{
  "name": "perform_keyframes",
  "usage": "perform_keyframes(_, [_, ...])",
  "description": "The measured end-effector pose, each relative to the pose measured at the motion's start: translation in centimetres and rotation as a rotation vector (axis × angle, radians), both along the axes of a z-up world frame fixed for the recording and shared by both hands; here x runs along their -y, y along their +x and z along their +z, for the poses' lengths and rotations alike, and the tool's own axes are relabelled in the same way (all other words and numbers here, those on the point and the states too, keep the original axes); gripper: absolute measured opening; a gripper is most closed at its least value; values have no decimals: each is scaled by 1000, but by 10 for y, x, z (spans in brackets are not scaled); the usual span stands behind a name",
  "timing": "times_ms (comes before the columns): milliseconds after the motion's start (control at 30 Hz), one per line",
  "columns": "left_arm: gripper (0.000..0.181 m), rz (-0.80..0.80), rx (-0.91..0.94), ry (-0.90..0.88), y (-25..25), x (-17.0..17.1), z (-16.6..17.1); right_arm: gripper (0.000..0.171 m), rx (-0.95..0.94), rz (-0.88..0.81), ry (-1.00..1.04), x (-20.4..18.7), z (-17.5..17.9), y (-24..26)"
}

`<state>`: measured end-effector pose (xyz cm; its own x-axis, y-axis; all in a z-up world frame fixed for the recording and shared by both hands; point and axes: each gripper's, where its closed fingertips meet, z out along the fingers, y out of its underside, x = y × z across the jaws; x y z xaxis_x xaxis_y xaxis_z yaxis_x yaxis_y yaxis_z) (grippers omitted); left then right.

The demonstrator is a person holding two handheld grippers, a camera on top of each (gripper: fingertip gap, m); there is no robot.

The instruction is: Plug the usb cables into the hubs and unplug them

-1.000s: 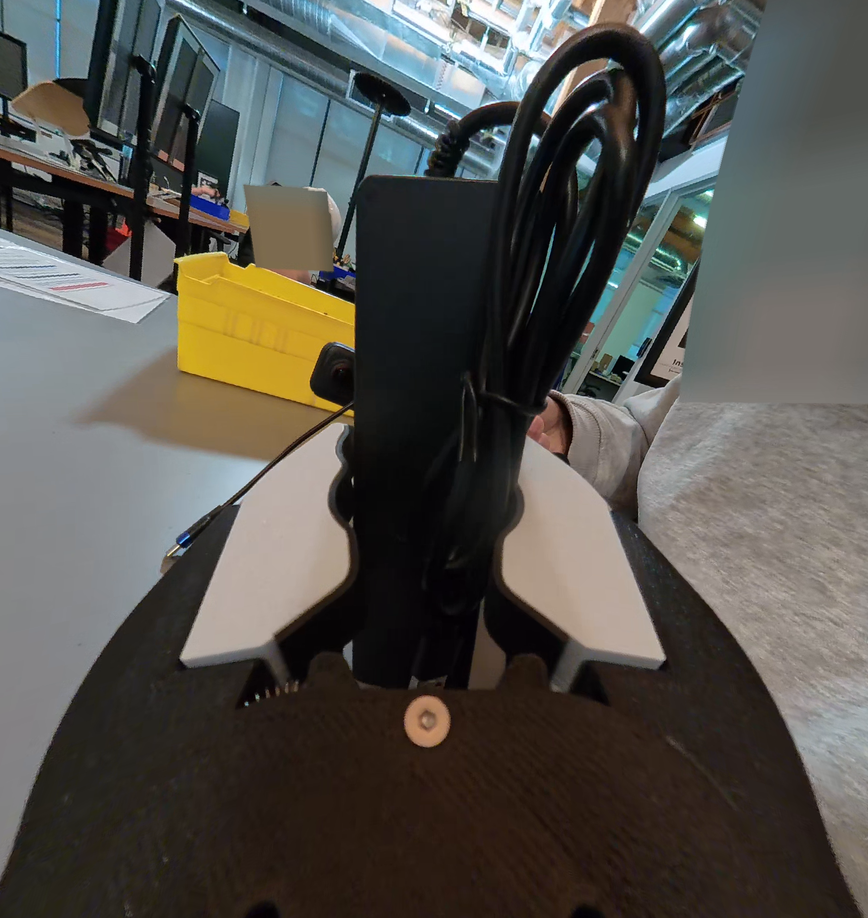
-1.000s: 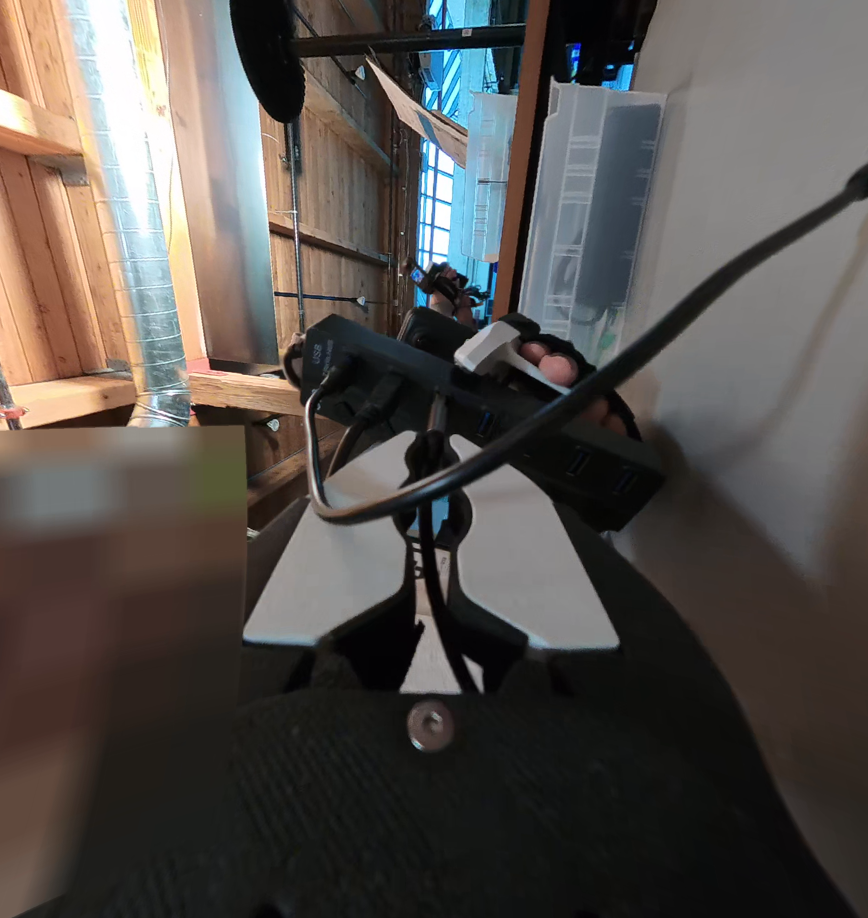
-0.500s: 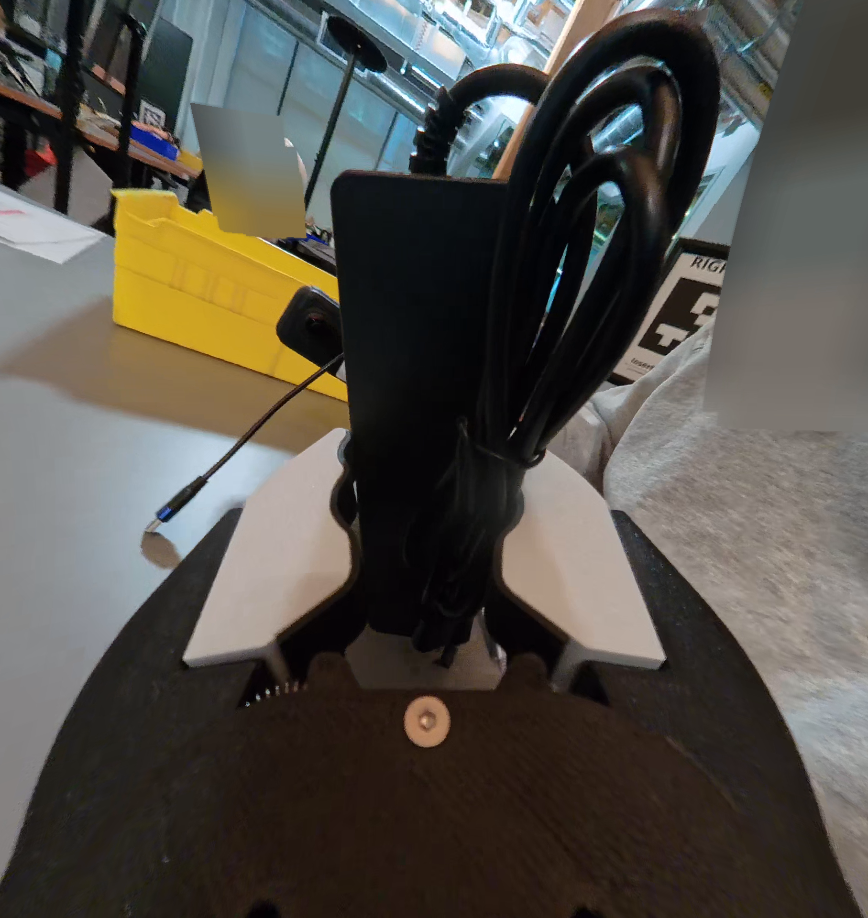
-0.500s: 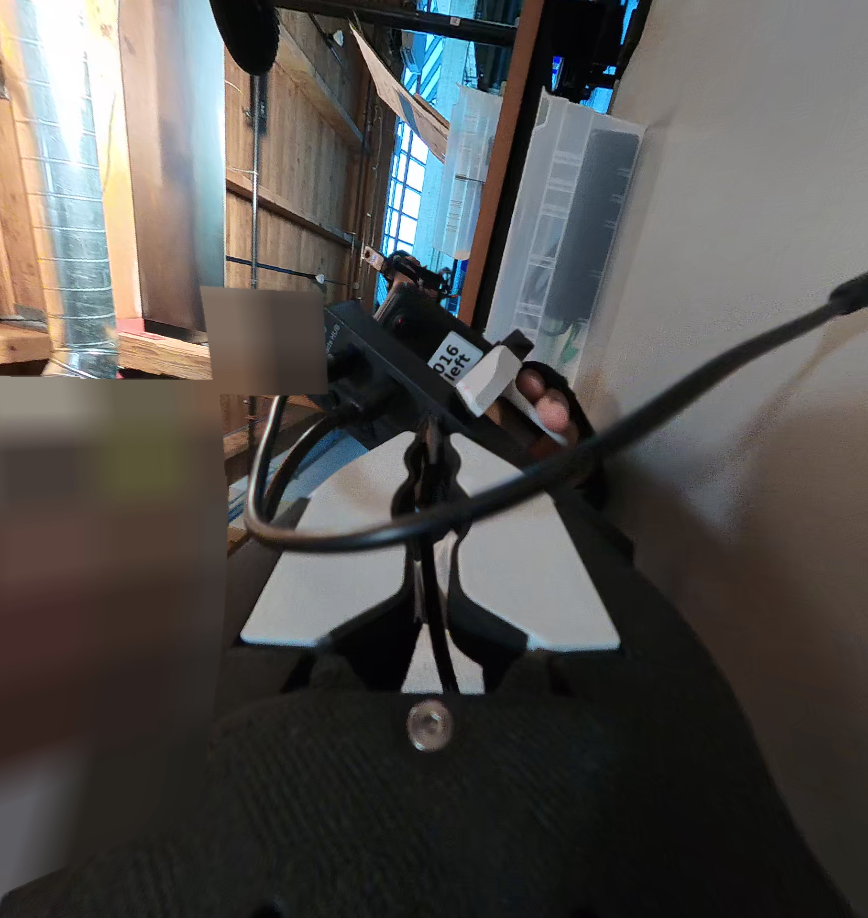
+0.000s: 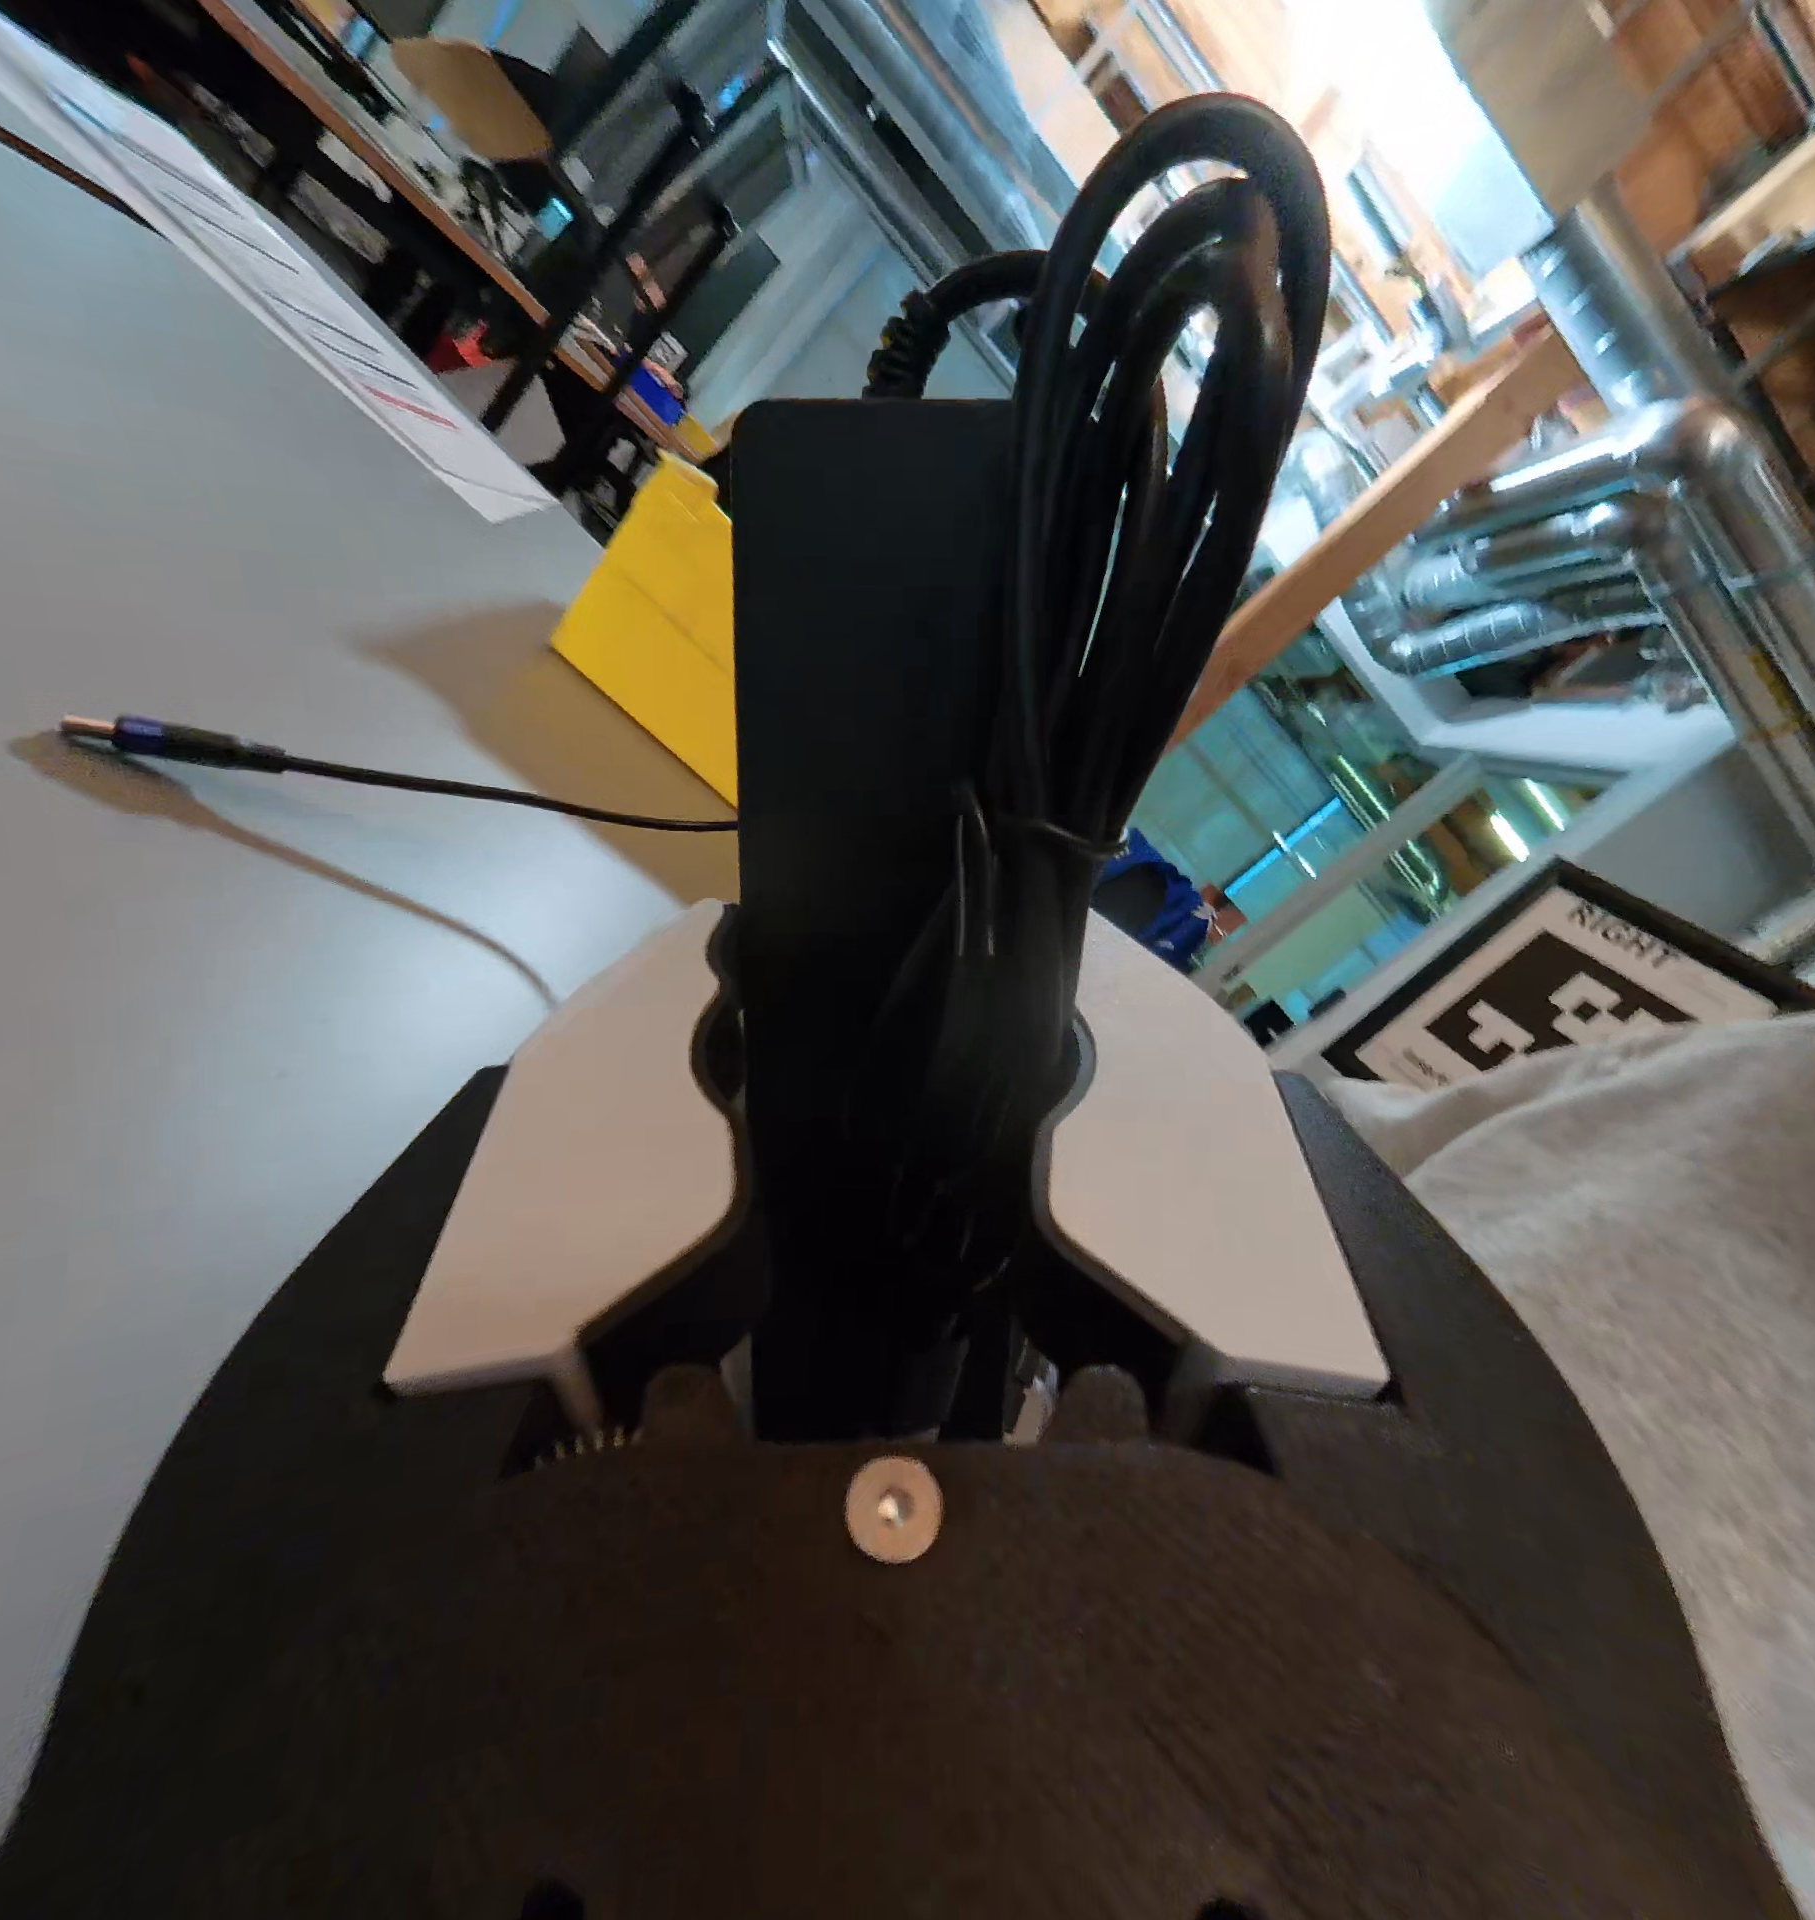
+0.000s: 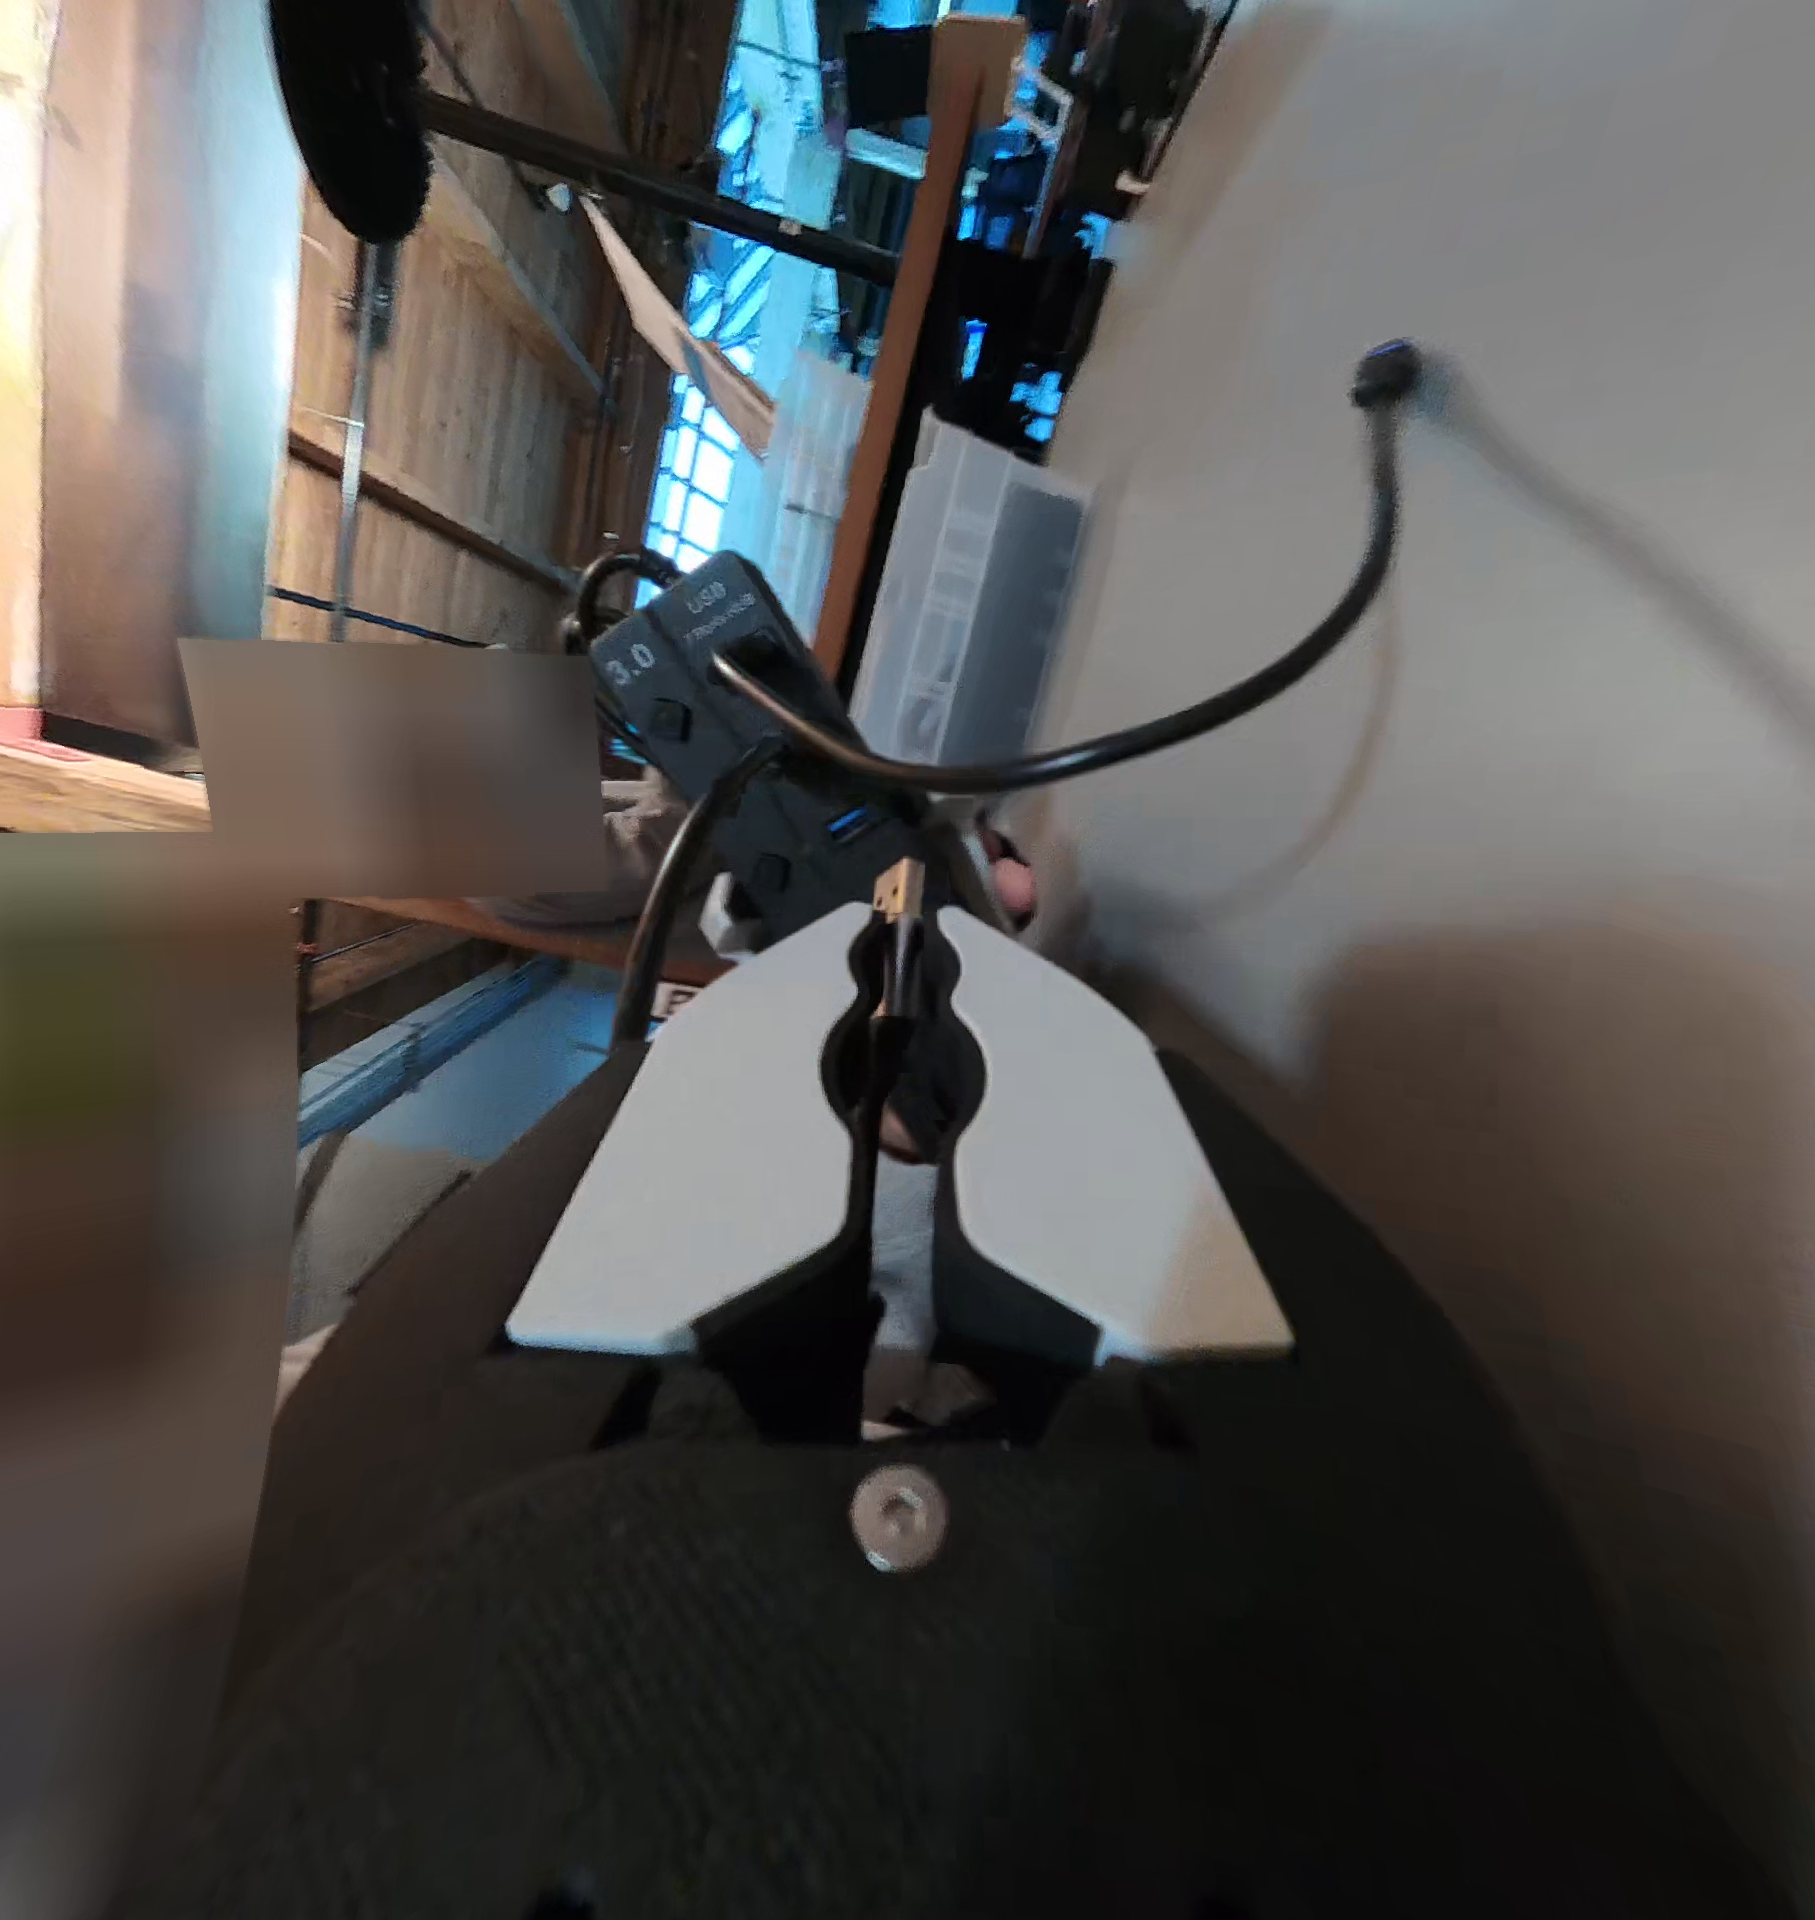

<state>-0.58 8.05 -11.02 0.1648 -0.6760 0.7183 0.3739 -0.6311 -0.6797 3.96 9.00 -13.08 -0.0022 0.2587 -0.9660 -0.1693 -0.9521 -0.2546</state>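
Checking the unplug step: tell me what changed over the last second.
The right tool pulled its USB plug out of the hub, and the plug now sits clear of the ports. Another cable remains plugged in. The left tool still clamps the hub.

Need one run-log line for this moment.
left gripper: shut on hub | right gripper: shut on USB plug, out of hub | spare plug: on table

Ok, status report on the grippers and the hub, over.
Left gripper shut on black hub. Right gripper shut on USB plug, tip just clear of hub. Another cable arcs across the approach.
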Motion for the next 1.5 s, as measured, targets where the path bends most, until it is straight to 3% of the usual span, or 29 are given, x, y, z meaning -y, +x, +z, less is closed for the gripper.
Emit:
perform_keyframes(233, [55, 125, 26, 3, -19, -14, 2, 0, 395, -87, 284, -38, -29, 24])
perform_keyframes(367, [54, 145, 38, -5, -23, -16, 2, 6, 514, -80, 396, -41, -32, 28])
perform_keyframes(467, [55, 142, 48, -5, -24, -16, 3, 15, 548, -20, 459, -30, -31, 31])
perform_keyframes(700, [54, 146, 98, -17, -30, -17, 6, 17, 631, 228, 475, 26, -42, 36])
perform_keyframes(933, [54, 152, 146, -42, -34, -20, 7, 16, 708, 157, 514, 51, -43, 52])
perform_keyframes(1233, [54, 168, 191, -68, -39, -23, 7, 46, 839, 130, 791, 119, -44, 10])
perform_keyframes(1367, [54, 156, 175, -63, -35, -21, 6, 70, 945, 108, 843, 117, -60, 1])
perform_keyframes(1433, [54, 150, 163, -58, -33, -20, 6, 73, 989, 119, 850, 113, -69, 0])
perform_keyframes(1500, [54, 145, 154, -53, -32, -19, 6, 64, 1022, 111, 884, 108, -70, -1])
